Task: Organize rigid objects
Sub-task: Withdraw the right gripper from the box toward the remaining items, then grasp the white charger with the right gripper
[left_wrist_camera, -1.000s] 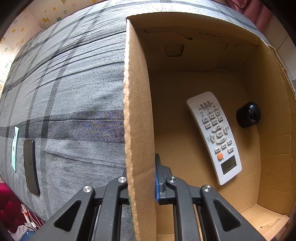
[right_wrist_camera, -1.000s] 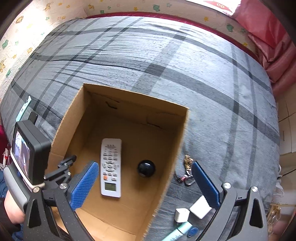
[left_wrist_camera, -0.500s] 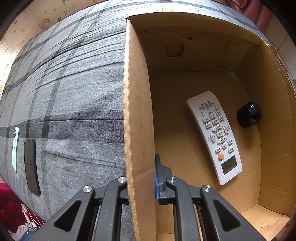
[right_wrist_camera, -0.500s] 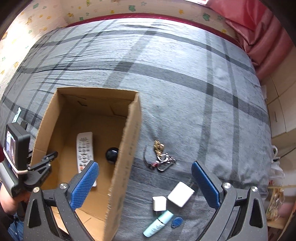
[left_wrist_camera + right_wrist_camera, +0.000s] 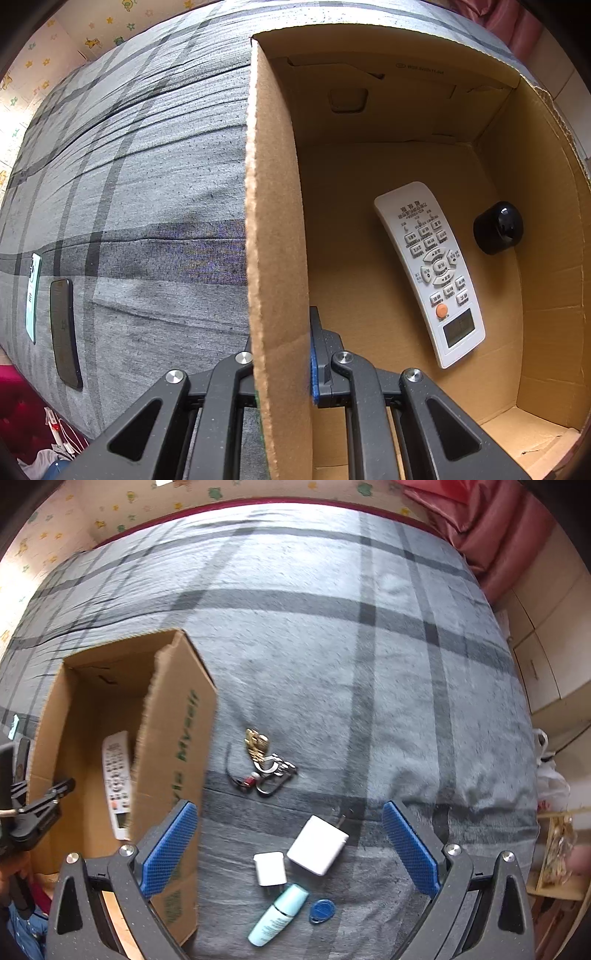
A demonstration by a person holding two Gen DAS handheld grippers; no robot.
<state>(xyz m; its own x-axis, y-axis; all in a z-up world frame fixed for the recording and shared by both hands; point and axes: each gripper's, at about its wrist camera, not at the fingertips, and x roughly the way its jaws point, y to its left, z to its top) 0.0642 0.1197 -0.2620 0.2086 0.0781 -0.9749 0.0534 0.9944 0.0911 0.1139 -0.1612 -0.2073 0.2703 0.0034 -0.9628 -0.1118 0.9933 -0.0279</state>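
A: Landmark is the cardboard box [image 5: 110, 760] on the grey plaid bed cover [image 5: 332, 646]. Why is the left gripper [image 5: 282, 354] sitting on it?

B: Its jaws are clamped together on the box's near side wall [image 5: 277, 221], one finger outside, one inside. My reading: it steadies the box so it doesn't slide on the soft cover while things are dropped in.

A: What's inside the box?

B: A white remote control [image 5: 432, 273] lying flat on the floor of the box, and a small black round object [image 5: 498, 227] just beside it, toward the far wall. Probably sorted already.

A: And outside?

B: On the side away from the clamped wall: a bunch of keys [image 5: 264, 762] near the box, then two white adapters [image 5: 317, 843], a pale teal tube [image 5: 279, 914] and a blue key fob [image 5: 322, 910]. On the clamped side, two phones [image 5: 64, 332] lie on the cover.

A: Right gripper [image 5: 291, 849]?

B: Pointed steeply down over the adapters, jaws wide apart, nothing between them. The larger adapter sits about midway between the blue pads [image 5: 170, 845]. Likely the next pick.
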